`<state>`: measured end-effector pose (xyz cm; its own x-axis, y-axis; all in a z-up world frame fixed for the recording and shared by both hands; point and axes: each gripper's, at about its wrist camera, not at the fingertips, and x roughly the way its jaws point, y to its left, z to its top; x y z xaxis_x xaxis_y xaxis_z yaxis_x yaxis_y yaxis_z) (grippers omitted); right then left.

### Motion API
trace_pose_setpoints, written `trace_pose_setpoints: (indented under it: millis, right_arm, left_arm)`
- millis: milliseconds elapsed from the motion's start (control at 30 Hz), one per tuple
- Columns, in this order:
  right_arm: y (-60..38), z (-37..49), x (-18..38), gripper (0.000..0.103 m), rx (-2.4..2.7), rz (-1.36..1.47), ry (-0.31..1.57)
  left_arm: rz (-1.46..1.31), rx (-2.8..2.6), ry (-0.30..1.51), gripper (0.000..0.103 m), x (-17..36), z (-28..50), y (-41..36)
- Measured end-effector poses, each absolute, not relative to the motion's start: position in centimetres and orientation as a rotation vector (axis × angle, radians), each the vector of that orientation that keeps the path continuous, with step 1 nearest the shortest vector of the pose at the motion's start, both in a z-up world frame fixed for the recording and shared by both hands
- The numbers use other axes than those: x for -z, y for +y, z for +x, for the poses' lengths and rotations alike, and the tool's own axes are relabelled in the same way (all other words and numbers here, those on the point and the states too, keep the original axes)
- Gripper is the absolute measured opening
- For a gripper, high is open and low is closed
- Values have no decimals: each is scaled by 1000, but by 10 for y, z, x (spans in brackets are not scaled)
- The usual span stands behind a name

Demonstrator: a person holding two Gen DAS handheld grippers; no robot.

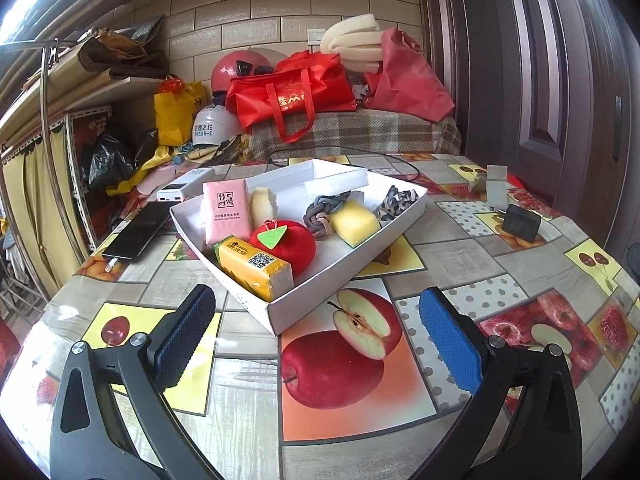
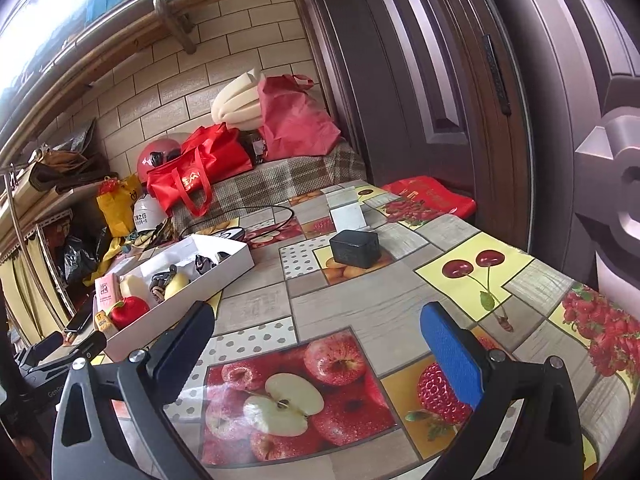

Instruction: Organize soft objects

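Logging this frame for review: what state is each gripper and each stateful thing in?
Left gripper: open, empty, over the table.
Right gripper: open, empty.
White box: lidless, holding the soft items.
Red plush apple: lying in the box.
Yellow tissue pack: sealed, in the box's near corner.
Pink tissue pack: leaning on the box wall.
Phone: screen dark, cable plugged in.

Both wrist cameras sit low over the tabletop [image 1: 460,248], facing the brick wall. The left looks closely at the white tray [image 1: 344,268]; the right, further right, shares it at left [image 2: 180,308].
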<state>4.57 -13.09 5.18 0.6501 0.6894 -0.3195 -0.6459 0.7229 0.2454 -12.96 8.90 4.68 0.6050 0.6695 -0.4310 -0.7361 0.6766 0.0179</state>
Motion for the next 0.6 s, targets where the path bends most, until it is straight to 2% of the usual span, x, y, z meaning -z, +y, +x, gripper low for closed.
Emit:
trace_pose_setpoints:
  millis: [133, 600]
  right_arm:
    - [-133, 47, -51, 103, -761, 128, 421]
    - [-127, 18, -61, 103, -755, 40, 273]
  left_arm:
    - [-168, -819, 418, 103, -47, -132, 89]
    - [-70, -811, 411, 103, -52, -128, 74]
